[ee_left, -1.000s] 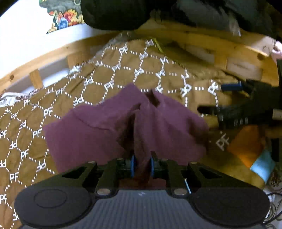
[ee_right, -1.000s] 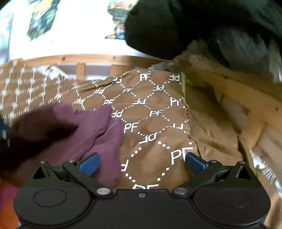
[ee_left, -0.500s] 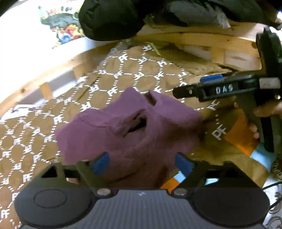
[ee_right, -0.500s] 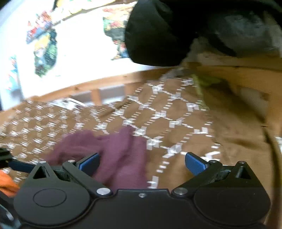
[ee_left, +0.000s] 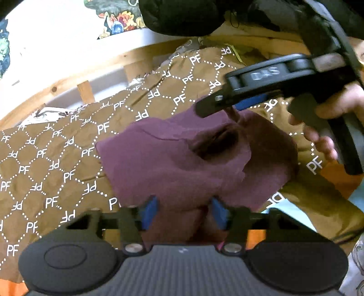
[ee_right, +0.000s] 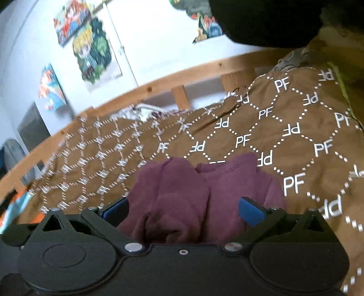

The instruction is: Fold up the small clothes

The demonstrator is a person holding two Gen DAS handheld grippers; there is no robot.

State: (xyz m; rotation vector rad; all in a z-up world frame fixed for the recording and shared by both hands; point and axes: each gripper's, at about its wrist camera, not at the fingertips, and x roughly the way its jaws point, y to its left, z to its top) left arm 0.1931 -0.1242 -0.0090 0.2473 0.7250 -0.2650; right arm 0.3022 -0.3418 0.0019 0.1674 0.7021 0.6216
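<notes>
With the maroon garment [ee_left: 182, 164] lying bunched mid-bedspread [ee_left: 56, 164], I had my left gripper [ee_left: 182, 210] and right gripper [ee_right: 183, 208] gaping, holding nothing, apparently between folds; next called for regripping an edge.

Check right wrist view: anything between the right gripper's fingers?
Yes: the bunched maroon garment fills the gap of the open right gripper, lying on the brown PF blanket.

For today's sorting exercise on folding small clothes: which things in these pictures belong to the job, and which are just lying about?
Job:
maroon garment
left gripper, open
right gripper, open

Lying about:
brown PF-patterned cloth
wooden bed rail
wall posters
black bundle
</notes>
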